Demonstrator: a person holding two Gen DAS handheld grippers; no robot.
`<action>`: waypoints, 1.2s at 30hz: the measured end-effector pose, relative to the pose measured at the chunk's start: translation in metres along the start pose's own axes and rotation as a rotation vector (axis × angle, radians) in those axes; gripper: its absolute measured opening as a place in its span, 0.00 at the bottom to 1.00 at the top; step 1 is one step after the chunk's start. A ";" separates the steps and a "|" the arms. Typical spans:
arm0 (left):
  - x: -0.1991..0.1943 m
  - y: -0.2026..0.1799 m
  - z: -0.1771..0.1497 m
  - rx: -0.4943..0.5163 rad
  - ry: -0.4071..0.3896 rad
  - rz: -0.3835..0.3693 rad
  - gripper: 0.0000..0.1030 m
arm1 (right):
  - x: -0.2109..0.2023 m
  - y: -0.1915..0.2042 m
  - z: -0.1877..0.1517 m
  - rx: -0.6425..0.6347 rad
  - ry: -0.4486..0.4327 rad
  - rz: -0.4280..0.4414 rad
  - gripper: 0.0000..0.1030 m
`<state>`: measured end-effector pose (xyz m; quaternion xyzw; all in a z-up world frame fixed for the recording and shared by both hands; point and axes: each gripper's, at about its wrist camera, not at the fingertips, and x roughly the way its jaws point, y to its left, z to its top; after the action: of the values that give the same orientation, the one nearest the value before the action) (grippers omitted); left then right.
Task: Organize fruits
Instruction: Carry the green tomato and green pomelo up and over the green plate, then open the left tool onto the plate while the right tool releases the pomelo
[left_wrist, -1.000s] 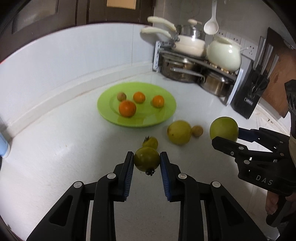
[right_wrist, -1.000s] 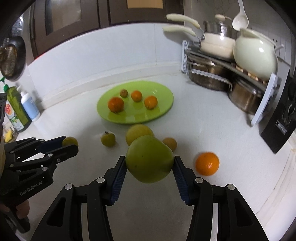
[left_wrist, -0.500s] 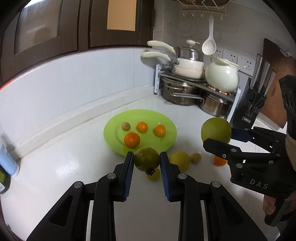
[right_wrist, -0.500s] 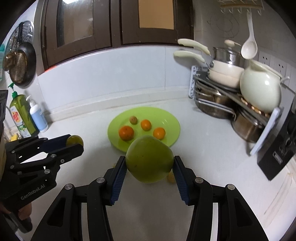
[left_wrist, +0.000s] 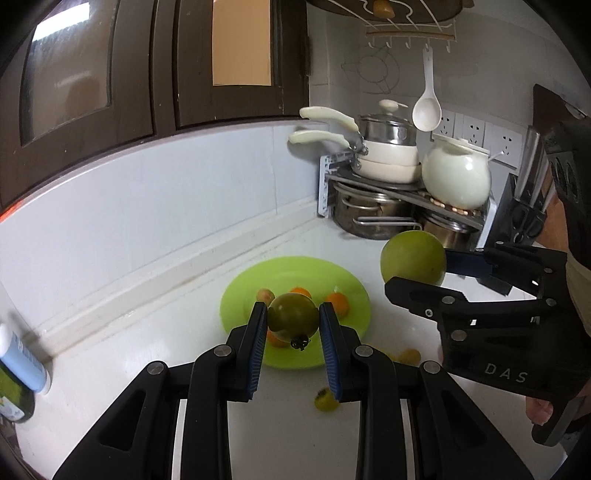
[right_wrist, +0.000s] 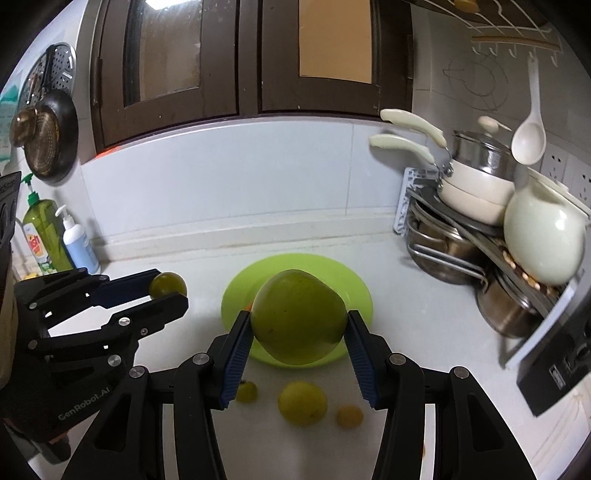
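Left wrist view: left gripper (left_wrist: 293, 326) raised above the white counter (left_wrist: 147, 354), level, pointed toward the back wall, jaws closed part-way on a small green tomato (left_wrist: 293, 318), blue pads (left_wrist: 257, 343) pressed to both its sides, dried stem end turned down. Behind and below the tomato, a lime-green plate (left_wrist: 354, 295) near the counter's back edge, carrying three small orange fruits (left_wrist: 338, 301) and a small brownish fruit (left_wrist: 266, 294), partly hidden by the tomato. On the counter at the plate's near rim, a small yellow-green fruit (left_wrist: 325, 400) and an orange-yellow one (left_wrist: 408, 356).

At right, right gripper (left_wrist: 417, 271) also held aloft, angled in from the right edge, jaws spread wide around a large green citrus (left_wrist: 413, 257), one finger under it and one behind. Bare fingertips of the person's hand (left_wrist: 541, 415) visible beneath the housing.

Right wrist view: right gripper (right_wrist: 299, 338) level over the counter, citrus (right_wrist: 298, 317) clamped between both pads, covering most of the plate (right_wrist: 236, 295). Left gripper (right_wrist: 168, 291) at left with the tomato (right_wrist: 168, 283) between its fingers. Below: small green fruit (right_wrist: 246, 391), yellow citrus (right_wrist: 302, 402), small orange-yellow fruit (right_wrist: 349, 416). Pot rack (right_wrist: 461, 229) in the counter's back right corner, soap bottles (right_wrist: 55, 240) at back left.
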<state>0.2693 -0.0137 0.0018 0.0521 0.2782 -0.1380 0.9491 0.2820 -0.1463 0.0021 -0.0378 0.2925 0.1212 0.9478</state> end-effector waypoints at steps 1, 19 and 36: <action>0.002 0.001 0.003 -0.002 -0.002 -0.001 0.28 | 0.002 -0.001 0.003 -0.003 -0.002 0.002 0.50; 0.077 0.031 0.041 -0.010 0.044 0.025 0.28 | 0.089 -0.018 0.050 -0.076 0.066 0.041 0.50; 0.187 0.043 0.045 0.020 0.185 -0.021 0.28 | 0.186 -0.052 0.044 -0.130 0.237 0.065 0.50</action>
<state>0.4559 -0.0241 -0.0610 0.0710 0.3637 -0.1452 0.9174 0.4678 -0.1514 -0.0668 -0.1035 0.3950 0.1652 0.8978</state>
